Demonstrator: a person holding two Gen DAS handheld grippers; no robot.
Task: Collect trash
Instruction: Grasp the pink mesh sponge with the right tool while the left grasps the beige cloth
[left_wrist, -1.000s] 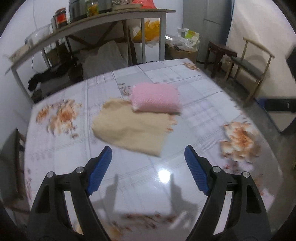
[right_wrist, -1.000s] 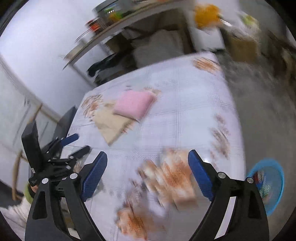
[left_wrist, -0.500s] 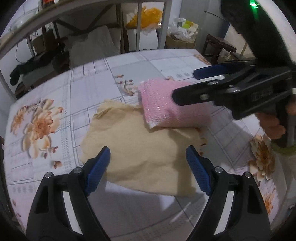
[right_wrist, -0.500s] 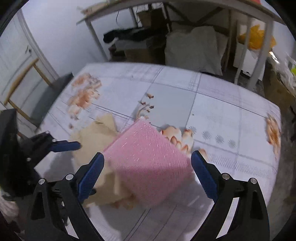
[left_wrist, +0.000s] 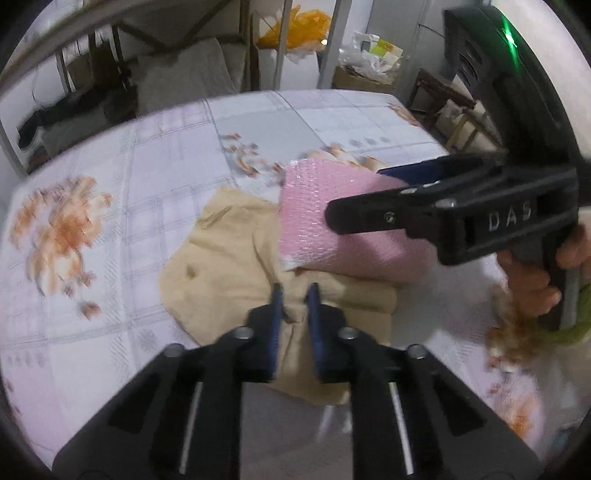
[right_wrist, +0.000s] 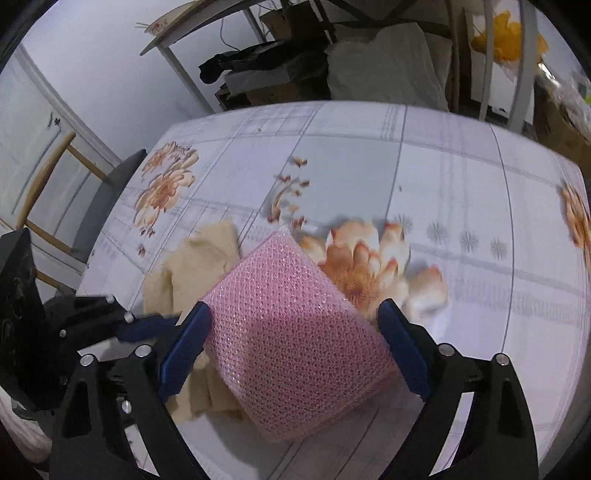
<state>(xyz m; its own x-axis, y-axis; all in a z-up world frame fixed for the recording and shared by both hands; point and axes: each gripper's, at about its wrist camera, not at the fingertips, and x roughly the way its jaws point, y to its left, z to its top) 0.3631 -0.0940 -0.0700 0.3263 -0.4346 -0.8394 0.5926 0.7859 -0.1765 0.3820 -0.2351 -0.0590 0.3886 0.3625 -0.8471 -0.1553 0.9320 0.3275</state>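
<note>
A crumpled beige paper (left_wrist: 225, 254) lies on the floral table, with a pink mesh sponge (left_wrist: 314, 221) resting on its far right part. My left gripper (left_wrist: 295, 295) is shut on a fold of the beige paper near its front edge. My right gripper (right_wrist: 293, 343) is open, its blue fingers straddling the pink sponge (right_wrist: 291, 325) on both sides without pinching it. In the right wrist view the beige paper (right_wrist: 192, 266) shows to the left of the sponge, with the left gripper (right_wrist: 147, 326) on it. The right gripper (left_wrist: 399, 199) also shows in the left wrist view.
The table (right_wrist: 443, 177) has a glossy floral cloth. A wooden chair (right_wrist: 40, 192) stands at its left side. A shelf frame with bags and boxes (left_wrist: 288, 40) stands behind the table's far edge.
My left gripper has closed on the beige paper, which bunches up. My right gripper has come down closer around the pink sponge.
</note>
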